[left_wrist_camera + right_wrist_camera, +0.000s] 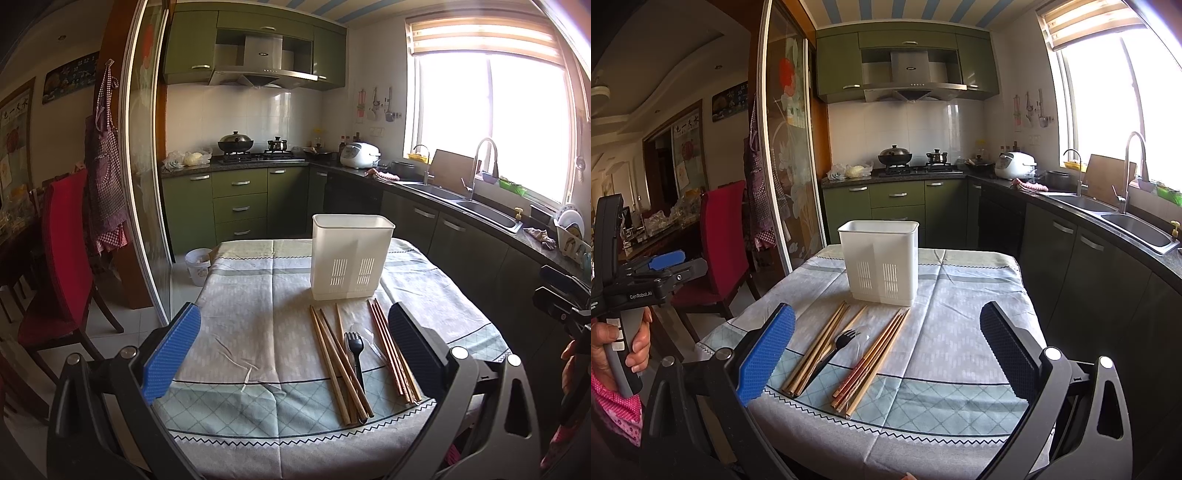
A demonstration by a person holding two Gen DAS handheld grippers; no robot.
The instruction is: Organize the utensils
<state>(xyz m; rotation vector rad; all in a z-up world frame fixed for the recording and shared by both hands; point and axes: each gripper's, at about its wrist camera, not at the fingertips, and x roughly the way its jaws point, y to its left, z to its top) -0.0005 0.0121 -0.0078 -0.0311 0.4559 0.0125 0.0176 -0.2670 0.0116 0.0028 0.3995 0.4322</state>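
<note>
A white plastic utensil holder [351, 255] [880, 261] stands upright mid-table. In front of it lie two bunches of wooden chopsticks: one on the left [340, 363] [818, 349], one on the right [393, 352] [873, 363]. Between them lie a black plastic fork [355, 350] [836, 347] and a clear plastic utensil [373, 341] [862, 334]. My left gripper [295, 332] is open and empty, held above the near table edge. My right gripper [888, 336] is open and empty, also above the near edge. The left gripper also shows at the left edge of the right wrist view [670, 264].
The table has a checked tablecloth [258, 314] [960, 314]. A red chair [64, 251] [726, 229] stands left of it, with a small white bin [199, 264] on the floor. A counter with a sink [480, 210] [1126, 221] runs along the right.
</note>
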